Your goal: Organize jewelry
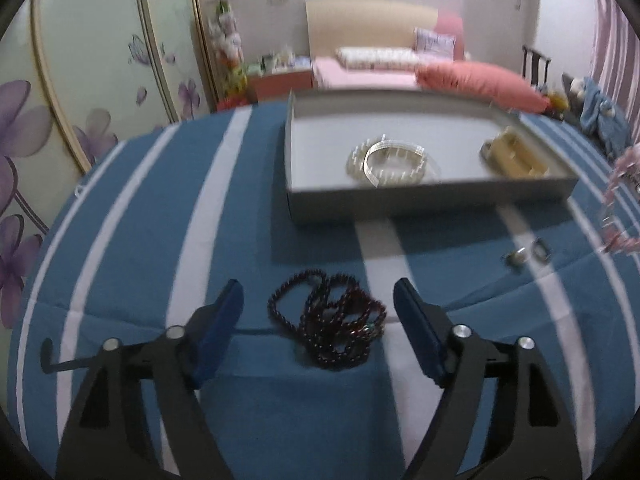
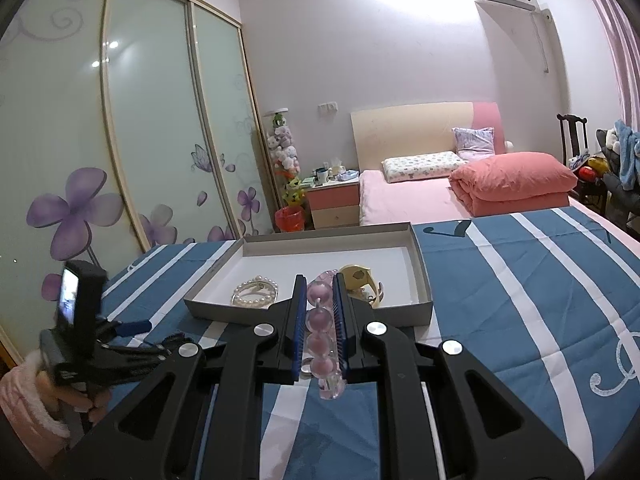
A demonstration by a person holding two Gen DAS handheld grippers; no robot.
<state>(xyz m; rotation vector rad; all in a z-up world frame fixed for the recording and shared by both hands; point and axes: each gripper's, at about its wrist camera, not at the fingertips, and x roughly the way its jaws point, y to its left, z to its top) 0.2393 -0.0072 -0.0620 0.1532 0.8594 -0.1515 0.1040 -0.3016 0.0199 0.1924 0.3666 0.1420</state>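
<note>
left gripper (image 1: pixel 318 300): fingers spread wide, dark red beads (image 1: pixel 330 326) lay loose between them
right gripper (image 2: pixel 319 294): clamped on pink bead bracelet (image 2: pixel 320 336)
grey tray (image 1: pixel 432 196): pearls (image 1: pixel 390 160) kept inside

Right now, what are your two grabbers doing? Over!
Left gripper open over dark red beads. Right gripper shut on pink bead bracelet. Grey tray ahead, nothing in the way.
</note>
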